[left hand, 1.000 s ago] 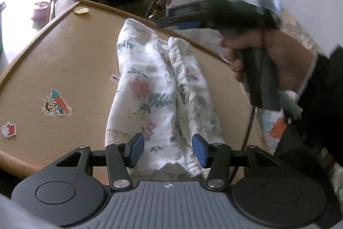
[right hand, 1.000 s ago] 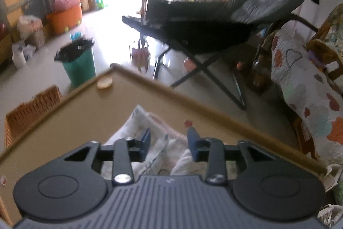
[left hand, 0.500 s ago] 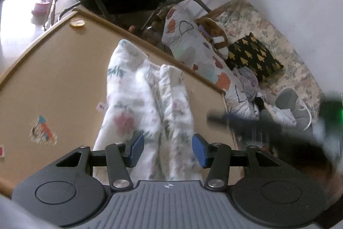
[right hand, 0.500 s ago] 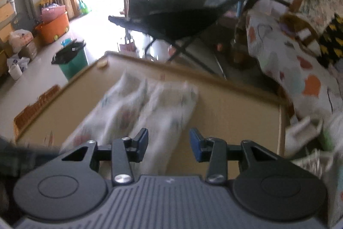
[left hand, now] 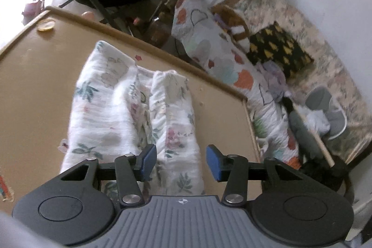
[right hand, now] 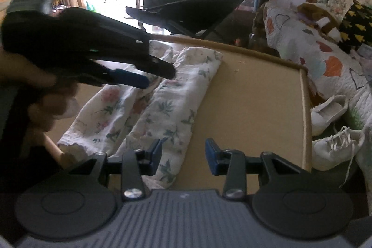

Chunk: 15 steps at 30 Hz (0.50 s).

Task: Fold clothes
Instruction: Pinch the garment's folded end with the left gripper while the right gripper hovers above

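Garment [left hand: 130,108], left wrist view: a floral white cloth, thin and crinkled, lies on the tan table [left hand: 34,90] already brought in along its length, with two rolled folds running away from me and a shallow trough between them. My left gripper [left hand: 179,160] hangs over its near end; the jaws have just been closing a little, yet they stand part open, with the right-hand fold below the gap and neither pad pressing on it. Nothing is held.

Right wrist view: the same cloth [right hand: 162,104] lies to the left on the table [right hand: 255,108], its far end close to the raised rim. My right gripper [right hand: 182,155] is part open and empty, the left pad over the near edge of the cloth, the right pad over bare wood. The left gripper [right hand: 141,78] crosses above the cloth.

I judge the fabric light, limp and prone to slump. It should neither slip nor tear under the pads. I would pinch both near corners through all layers and carry them toward the far end.
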Tool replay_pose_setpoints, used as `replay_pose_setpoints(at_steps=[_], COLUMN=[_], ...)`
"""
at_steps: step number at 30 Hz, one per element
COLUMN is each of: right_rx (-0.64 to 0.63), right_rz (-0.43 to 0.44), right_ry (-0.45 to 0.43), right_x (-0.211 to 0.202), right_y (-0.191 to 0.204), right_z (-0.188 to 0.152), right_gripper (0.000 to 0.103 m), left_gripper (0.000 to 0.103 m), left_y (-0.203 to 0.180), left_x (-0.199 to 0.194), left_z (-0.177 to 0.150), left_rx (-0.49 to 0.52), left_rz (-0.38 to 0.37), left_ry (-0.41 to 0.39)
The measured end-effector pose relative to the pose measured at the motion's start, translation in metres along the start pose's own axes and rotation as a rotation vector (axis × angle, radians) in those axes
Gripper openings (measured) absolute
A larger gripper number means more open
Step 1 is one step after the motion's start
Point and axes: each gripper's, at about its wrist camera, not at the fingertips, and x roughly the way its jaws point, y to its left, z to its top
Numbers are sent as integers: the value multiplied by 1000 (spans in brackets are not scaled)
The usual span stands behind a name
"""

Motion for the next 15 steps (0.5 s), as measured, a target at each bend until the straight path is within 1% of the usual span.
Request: replay_pose_setpoints(at_steps=[1, 2, 4, 8, 12, 14, 15], right_rx=[1, 5, 14, 17, 13, 12, 12], right_rz=[-1, 1, 6, 13, 19, 21, 21], right_ry=[-2, -4, -7, -2, -2, -1, 0], right_x=[0, 0, -1, 0, -2, -1, -1], right_y=[0, 0, -1, 0, 2, 2, 2], right_z=[0, -1, -1, -4, -6, -6, -7], right_gripper=[41, 41, 41, 41, 41, 41, 41], left_gripper=[45, 35, 30, 29, 29, 29, 29], left_y=[-1, -1, 0, 6, 8, 6, 6], left_x=[4, 7, 12, 13, 6, 3, 5], left_z=[1, 1, 2, 6, 8, 6, 6], left_rx=[8, 19, 26, -5, -18, -5, -1], left_rz=[19, 31, 45, 68, 85, 114, 107], left_ry=[9, 19, 28, 27, 0, -1, 12])
